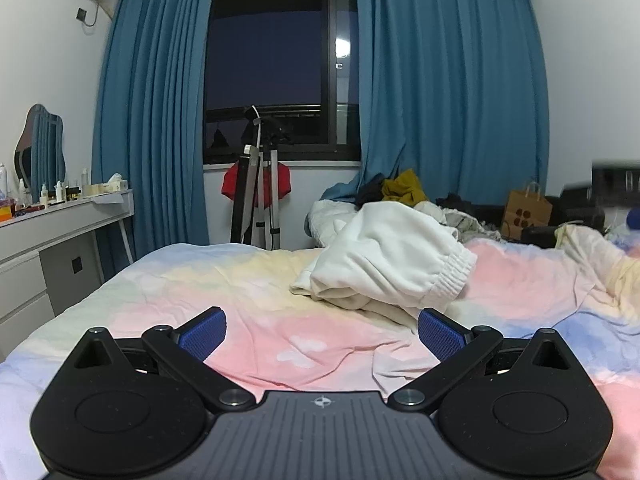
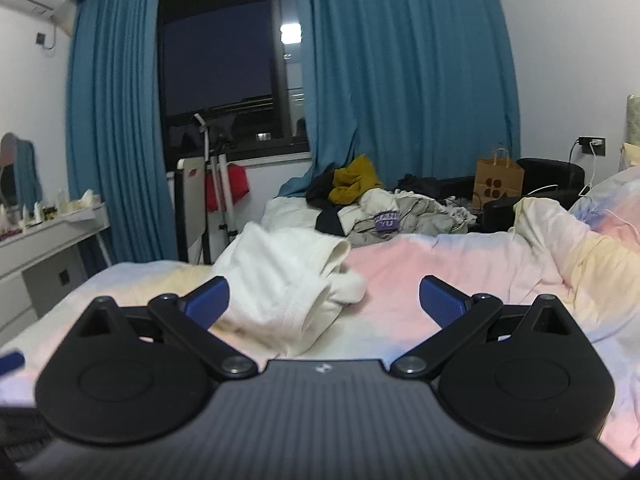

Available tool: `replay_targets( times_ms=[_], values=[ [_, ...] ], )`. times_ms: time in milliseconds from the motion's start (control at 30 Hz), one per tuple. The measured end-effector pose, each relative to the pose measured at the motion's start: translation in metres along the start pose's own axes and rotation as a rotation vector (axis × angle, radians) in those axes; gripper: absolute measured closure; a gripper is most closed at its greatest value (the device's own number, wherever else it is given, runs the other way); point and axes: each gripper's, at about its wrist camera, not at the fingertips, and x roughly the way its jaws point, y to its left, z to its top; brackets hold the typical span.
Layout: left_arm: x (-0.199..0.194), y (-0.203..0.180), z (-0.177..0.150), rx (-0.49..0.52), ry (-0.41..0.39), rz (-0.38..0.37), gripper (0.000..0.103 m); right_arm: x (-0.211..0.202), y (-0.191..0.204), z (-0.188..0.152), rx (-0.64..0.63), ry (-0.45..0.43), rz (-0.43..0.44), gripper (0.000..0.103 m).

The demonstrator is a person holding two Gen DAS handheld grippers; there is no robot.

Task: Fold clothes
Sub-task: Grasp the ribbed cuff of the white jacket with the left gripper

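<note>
So both tongs are just hanging over the bed [image 1: 248, 280] right now, spread wide with nothing between the blue pads. The left tongs [image 1: 322, 334] sit low above the pink part of the sheet; the right pad looks very close to the edge of the white sweatpants [image 1: 392, 256], though I can't tell if it's touching. The right tongs [image 2: 324, 304] are equally wide and empty, with the same sweatpants [image 2: 284, 280] showing in the gap between the fingers, a bit further on.

The pants are a crumpled heap mid-bed, elastic waistband or cuff facing the foot side, so my guess is nothing's been folded yet and the wide stance is for grabbing an edge to flatten them out first.

Further back there's a messy pile of other clothes [image 2: 384, 208] at the far edge of the bed, a paper bag [image 2: 498, 180] beside it, a desk [image 1: 60, 216] of bottles off left, then blue curtains [image 1: 448, 92] and a dark window.
</note>
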Motion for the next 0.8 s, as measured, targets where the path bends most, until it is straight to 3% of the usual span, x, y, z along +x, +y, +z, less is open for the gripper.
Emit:
replay_targets(
  times_ms=[100, 233, 467, 600, 667, 733, 800],
  values=[
    [0.024, -0.02, 0.001, 0.074, 0.025, -0.014, 0.0, 0.006, -0.016, -0.009, 0.038, -0.011, -0.02, 0.0],
    [0.063, -0.058, 0.0, 0.211, 0.021, -0.042, 0.0, 0.025, -0.037, -0.029, 0.081, 0.051, -0.036, 0.0],
    [0.16, -0.132, 0.007, 0.312, -0.028, -0.076, 0.001, 0.054, -0.068, -0.049, 0.145, 0.073, -0.113, 0.0],
    [0.213, -0.165, 0.005, 0.342, -0.056, -0.089, 0.011, 0.07, -0.086, -0.065, 0.202, 0.099, -0.125, 0.0],
    [0.241, -0.178, 0.004, 0.354, -0.015, -0.097, 0.019, 0.079, -0.09, -0.071, 0.212, 0.11, -0.126, 0.0],
    [0.263, -0.187, 0.001, 0.367, 0.02, -0.099, 0.035, 0.088, -0.091, -0.076, 0.217, 0.122, -0.118, 0.0],
    [0.278, -0.191, 0.0, 0.371, 0.03, -0.086, 0.038, 0.095, -0.09, -0.08, 0.223, 0.136, -0.107, 0.0]
  ],
)
